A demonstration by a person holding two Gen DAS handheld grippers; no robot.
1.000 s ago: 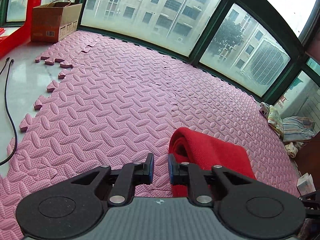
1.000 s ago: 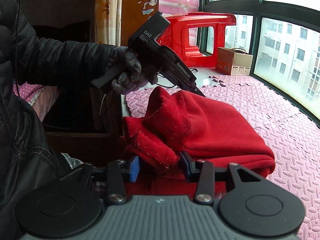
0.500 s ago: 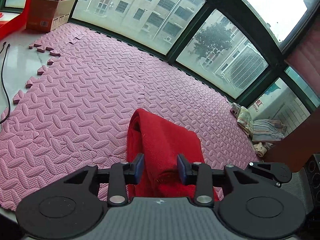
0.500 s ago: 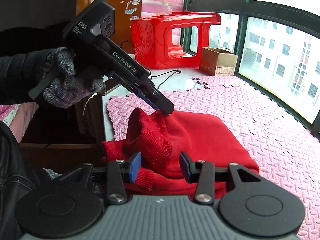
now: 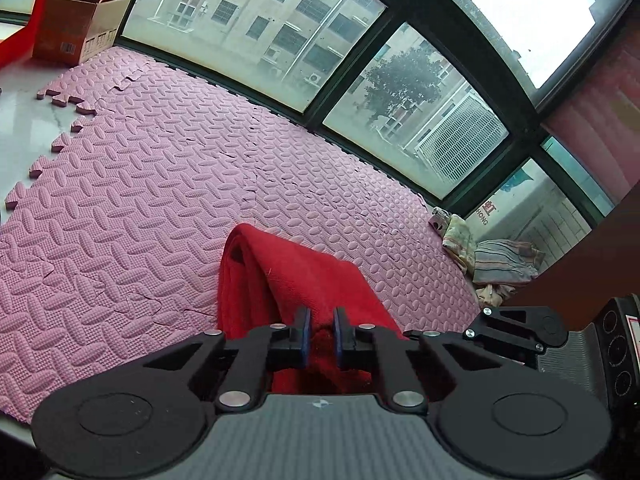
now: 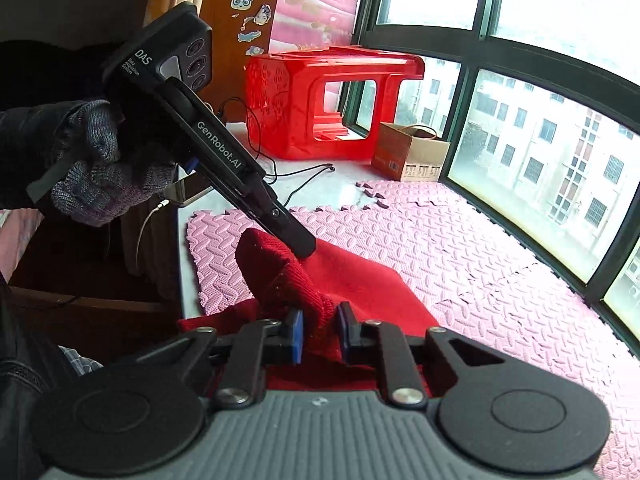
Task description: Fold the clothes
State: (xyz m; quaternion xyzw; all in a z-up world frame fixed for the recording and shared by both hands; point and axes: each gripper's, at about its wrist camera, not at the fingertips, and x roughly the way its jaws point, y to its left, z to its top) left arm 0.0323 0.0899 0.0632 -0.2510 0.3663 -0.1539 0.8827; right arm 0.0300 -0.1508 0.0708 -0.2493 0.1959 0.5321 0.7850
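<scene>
A red knit sweater (image 5: 288, 276) lies folded on the pink foam mat (image 5: 168, 168) near its front edge. My left gripper (image 5: 320, 334) is shut on a bunched edge of the sweater. In the right wrist view the sweater (image 6: 360, 284) lies on the mat (image 6: 480, 264), and my right gripper (image 6: 320, 334) is shut on its ribbed cuff (image 6: 288, 276). The left gripper (image 6: 302, 246) shows there too, with its tip pressed into the sweater just behind the cuff. A gloved hand (image 6: 92, 176) holds it.
A cardboard box (image 5: 80, 24) stands at the far left by the windows, next to a red plastic stool (image 6: 328, 100). A pile of striped cloths (image 5: 492, 256) lies at the mat's far right corner. A cable (image 6: 304, 176) runs over the white sill. A wooden cabinet is at left.
Both grippers have closed on the sweater; half a second ago each stood open around the fabric. The left gripper came over from the bare mat onto the sweater.
</scene>
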